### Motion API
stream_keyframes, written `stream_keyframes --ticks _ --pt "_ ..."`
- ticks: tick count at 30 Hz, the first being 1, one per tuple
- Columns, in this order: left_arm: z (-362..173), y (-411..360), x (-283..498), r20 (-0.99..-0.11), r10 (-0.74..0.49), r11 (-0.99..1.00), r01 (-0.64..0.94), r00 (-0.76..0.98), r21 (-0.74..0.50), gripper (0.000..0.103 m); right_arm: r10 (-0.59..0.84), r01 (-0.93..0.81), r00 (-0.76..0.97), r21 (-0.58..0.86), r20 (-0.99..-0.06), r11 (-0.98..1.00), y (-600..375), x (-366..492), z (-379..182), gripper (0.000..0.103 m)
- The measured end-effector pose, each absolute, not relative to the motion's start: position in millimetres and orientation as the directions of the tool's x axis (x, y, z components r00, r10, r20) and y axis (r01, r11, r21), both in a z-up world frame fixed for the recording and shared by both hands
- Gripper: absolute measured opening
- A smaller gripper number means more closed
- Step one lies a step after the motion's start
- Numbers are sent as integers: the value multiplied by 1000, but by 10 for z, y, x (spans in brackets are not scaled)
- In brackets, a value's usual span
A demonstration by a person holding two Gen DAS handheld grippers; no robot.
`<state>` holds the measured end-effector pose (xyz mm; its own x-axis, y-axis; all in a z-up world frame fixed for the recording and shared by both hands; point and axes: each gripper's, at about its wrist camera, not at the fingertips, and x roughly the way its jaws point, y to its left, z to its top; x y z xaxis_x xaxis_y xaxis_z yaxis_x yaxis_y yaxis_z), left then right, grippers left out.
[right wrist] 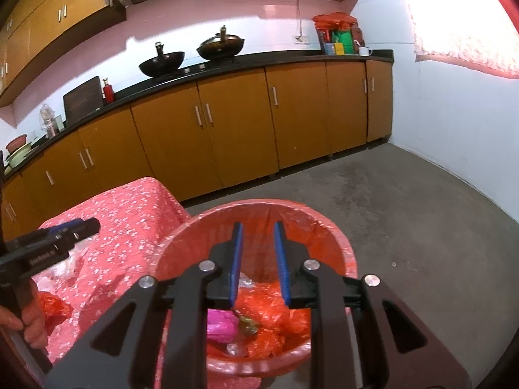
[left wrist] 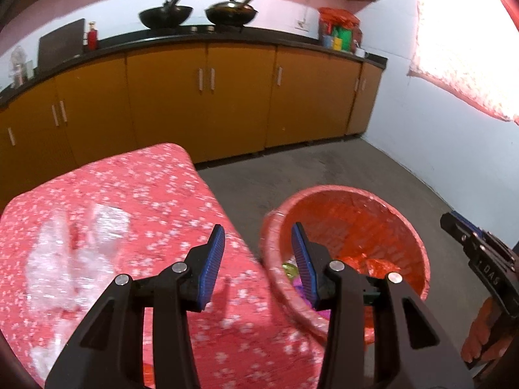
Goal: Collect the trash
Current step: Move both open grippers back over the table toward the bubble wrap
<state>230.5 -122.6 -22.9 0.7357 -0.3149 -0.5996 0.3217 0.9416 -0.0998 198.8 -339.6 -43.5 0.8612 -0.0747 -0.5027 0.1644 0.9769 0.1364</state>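
A red bin (left wrist: 399, 207) lined with a red plastic bag stands on the floor right of the table; in the right wrist view the bin (right wrist: 340, 246) holds red bags, a pink wrapper (right wrist: 220, 322) and other scraps. Clear crumpled plastic (left wrist: 65, 253) lies on the pink flowered tablecloth (left wrist: 146, 178). A red plastic piece (right wrist: 53, 308) also lies on the cloth. My left gripper (left wrist: 258, 236) is open and empty, over the gap between table edge and bin. My right gripper (right wrist: 258, 233) is open and empty, above the bin's mouth.
Orange kitchen cabinets (right wrist: 227, 129) with a black counter run along the far wall, with two woks (right wrist: 162, 63) on the stove. Grey concrete floor (right wrist: 405, 210) lies right of the bin, bounded by a white wall (right wrist: 454, 113).
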Motion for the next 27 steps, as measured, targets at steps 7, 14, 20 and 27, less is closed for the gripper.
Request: stream_keyframes --ticks 7,14,20,27 --pt "-51 -727 2254 -568 -260 964 247 781 -102 46 -28 112 864 138 -503 984 -3157 2026 -420 25" --pt "40 34 2213 -548 -132 991 95 826 -95 52 45 27 861 134 -506 991 -2761 2084 -411 34" --pt "-59 695 2129 -554 9 996 -58 833 -73 59 119 -58 850 134 -512 989 -2361 2188 -406 44" --pt "-253 1309 2015 -582 123 980 -190 804 -56 64 230 -191 816 128 -530 973 -1744 2359 -432 50"
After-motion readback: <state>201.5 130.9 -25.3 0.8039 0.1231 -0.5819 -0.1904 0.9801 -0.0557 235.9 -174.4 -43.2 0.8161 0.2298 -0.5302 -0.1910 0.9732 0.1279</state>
